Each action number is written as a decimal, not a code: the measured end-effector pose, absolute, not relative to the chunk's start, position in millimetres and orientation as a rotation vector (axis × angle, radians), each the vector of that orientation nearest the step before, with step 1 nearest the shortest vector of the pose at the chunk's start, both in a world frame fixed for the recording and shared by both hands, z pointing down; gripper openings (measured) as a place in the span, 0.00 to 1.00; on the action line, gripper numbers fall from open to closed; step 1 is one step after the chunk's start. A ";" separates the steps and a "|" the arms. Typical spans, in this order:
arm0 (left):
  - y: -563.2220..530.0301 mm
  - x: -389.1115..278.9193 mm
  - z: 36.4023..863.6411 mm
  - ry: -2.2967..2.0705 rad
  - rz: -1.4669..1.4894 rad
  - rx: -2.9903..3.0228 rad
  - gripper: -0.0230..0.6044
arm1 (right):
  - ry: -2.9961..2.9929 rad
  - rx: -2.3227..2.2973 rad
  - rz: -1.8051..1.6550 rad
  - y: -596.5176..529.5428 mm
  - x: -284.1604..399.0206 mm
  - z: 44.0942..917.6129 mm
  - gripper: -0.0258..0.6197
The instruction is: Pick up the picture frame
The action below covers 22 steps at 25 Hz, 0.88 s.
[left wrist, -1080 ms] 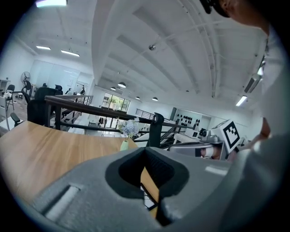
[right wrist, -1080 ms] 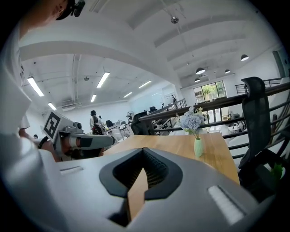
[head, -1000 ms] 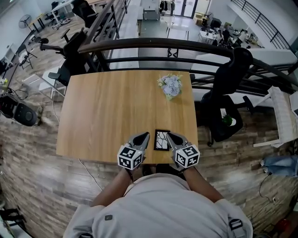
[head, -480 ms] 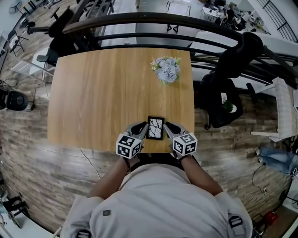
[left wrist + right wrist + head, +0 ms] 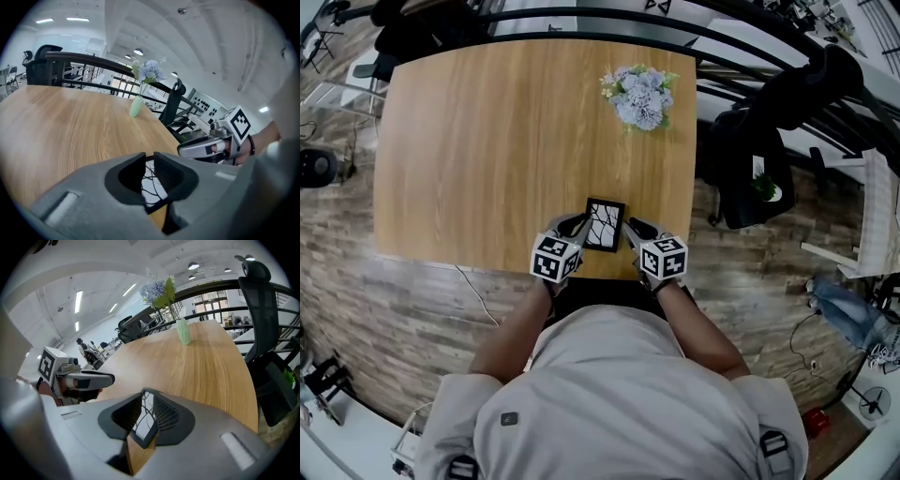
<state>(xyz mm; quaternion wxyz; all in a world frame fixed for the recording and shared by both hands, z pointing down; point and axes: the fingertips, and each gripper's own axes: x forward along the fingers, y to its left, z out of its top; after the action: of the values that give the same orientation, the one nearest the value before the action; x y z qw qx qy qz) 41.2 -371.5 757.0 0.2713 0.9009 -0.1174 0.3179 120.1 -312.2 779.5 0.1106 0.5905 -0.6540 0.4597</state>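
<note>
- An open office with a plank floor (image 5: 412, 309). A dark railing (image 5: 581, 19) runs behind a wide wooden surface (image 5: 487, 141), and a black chair (image 5: 759, 159) stands off its right side.
- A vase of pale blue flowers (image 5: 637, 94) stands near the far right corner of the surface, well apart from the work.
- The left gripper (image 5: 572, 225) and right gripper (image 5: 636, 231) have come down from above the near edge. They now sit low on the surface, one on either side of the task's thing, both angled downwards.
- Both pairs of jaws were clenched a second ago and have just been opening. They now stand released. The left pair has a narrow gap, the right a wider one, and each gripper view shows an edge of the frame in the gap with no pad pressing on it.
- The picture frame (image 5: 605, 225) lies flat, slightly askew, just in from the near edge, in the same spot on the surface as before.
- Judged from this, the approach is done and the grasp is not. The jaws must still close on the frame's sides before it can be lifted.
</note>
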 end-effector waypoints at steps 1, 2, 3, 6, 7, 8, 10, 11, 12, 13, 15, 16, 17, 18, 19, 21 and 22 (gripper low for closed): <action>-371.4 41.3 764.9 -0.321 0.870 2.408 0.14 | -1.913 1.724 1.366 -311.8 120.4 786.6 0.19; -370.6 40.9 772.7 -0.327 0.883 2.388 0.14 | -1.904 1.714 1.384 -311.2 120.4 793.3 0.19; -369.1 39.9 780.3 -0.332 0.897 2.367 0.15 | -1.896 1.706 1.405 -310.3 119.7 799.8 0.19; -362.2 33.0 801.4 -0.339 0.946 2.303 0.17 | -1.865 1.676 1.482 -305.9 112.2 817.7 0.20; -360.7 30.2 807.6 -0.342 0.962 2.282 0.18 | -1.853 1.666 1.509 -304.7 108.8 823.1 0.21; -360.3 28.0 813.6 -0.346 0.977 2.264 0.18 | -1.841 1.661 1.535 -304.4 106.2 828.0 0.22; -361.6 27.0 825.0 -0.355 1.000 2.238 0.19 | -1.816 1.662 1.573 -305.0 104.6 837.1 0.24; -362.3 27.4 829.8 -0.359 1.008 2.231 0.19 | -1.803 1.662 1.585 -304.9 104.7 841.6 0.25; -362.8 27.9 834.1 -0.362 1.017 2.226 0.19 | -1.791 1.661 1.593 -304.8 104.6 845.8 0.25; -363.0 28.1 837.9 -0.362 1.026 2.221 0.20 | -1.781 1.660 1.599 -304.9 104.3 849.5 0.26; -362.2 28.0 845.3 -0.356 1.045 2.207 0.20 | -1.766 1.658 1.612 -304.8 102.6 855.0 0.26; -361.4 27.8 849.1 -0.352 1.052 2.196 0.20 | -1.756 1.658 1.619 -304.1 101.4 857.5 0.26; -360.4 27.4 852.8 -0.348 1.058 2.182 0.21 | -1.745 1.659 1.629 -302.9 100.1 860.2 0.26; -359.4 27.0 856.4 -0.345 1.064 2.170 0.22 | -1.732 1.661 1.638 -301.4 98.4 863.1 0.26; -358.4 26.7 859.6 -0.342 1.069 2.160 0.22 | -1.722 1.663 1.648 -300.2 96.8 866.2 0.26; -355.5 26.6 864.9 -0.332 1.081 2.143 0.23 | -1.711 1.667 1.659 -299.7 94.8 871.1 0.27; -353.3 26.4 867.5 -0.325 1.090 2.136 0.23 | -1.709 1.668 1.663 -300.0 94.1 872.8 0.27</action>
<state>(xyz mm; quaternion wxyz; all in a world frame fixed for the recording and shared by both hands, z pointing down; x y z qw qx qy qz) 26.4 -353.3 867.5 0.3531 0.8258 -0.1255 0.4214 94.1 -300.0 872.8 0.1154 0.5694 -0.5834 0.5675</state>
